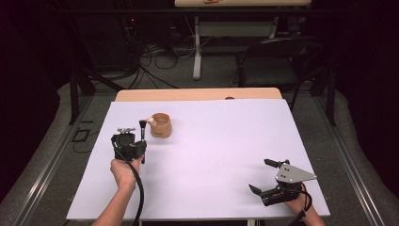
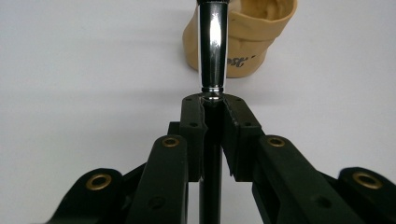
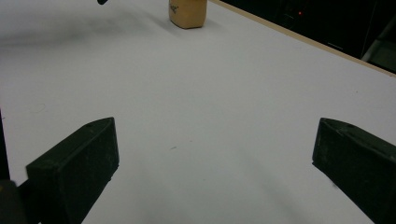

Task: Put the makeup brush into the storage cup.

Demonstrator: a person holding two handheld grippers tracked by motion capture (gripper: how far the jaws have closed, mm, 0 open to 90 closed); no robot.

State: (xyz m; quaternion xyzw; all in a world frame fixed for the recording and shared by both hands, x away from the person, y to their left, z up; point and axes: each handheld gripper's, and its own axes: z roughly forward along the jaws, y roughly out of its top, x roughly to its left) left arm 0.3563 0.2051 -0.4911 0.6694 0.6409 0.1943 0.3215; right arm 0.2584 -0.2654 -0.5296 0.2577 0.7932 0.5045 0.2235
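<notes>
Over on the left side of the desk (image 1: 197,155), the left tongs (image 1: 141,141) are clamped tight on a makeup brush (image 1: 142,134), pads squeezing its dark handle just below the chrome ferrule. In the left gripper view the brush (image 2: 212,51) runs straight up out of the jaws, its long axis in line with the tongs, bristle end leading. Just beyond and a touch to the right sits the tan pouch (image 1: 161,125), upright and open-mouthed, with something pale poking over its left rim, possibly a sponge or another brush head; the view is too small to call it. The pouch (image 2: 243,39) looms right behind the ferrule, so the brush tip is near the opening but looks not yet inside. The left hand is clearly the nearer one. Far across at the right, well apart from all this, the right tongs (image 1: 268,176) hover low over bare desk, jaws spread wide and holding nothing.
</notes>
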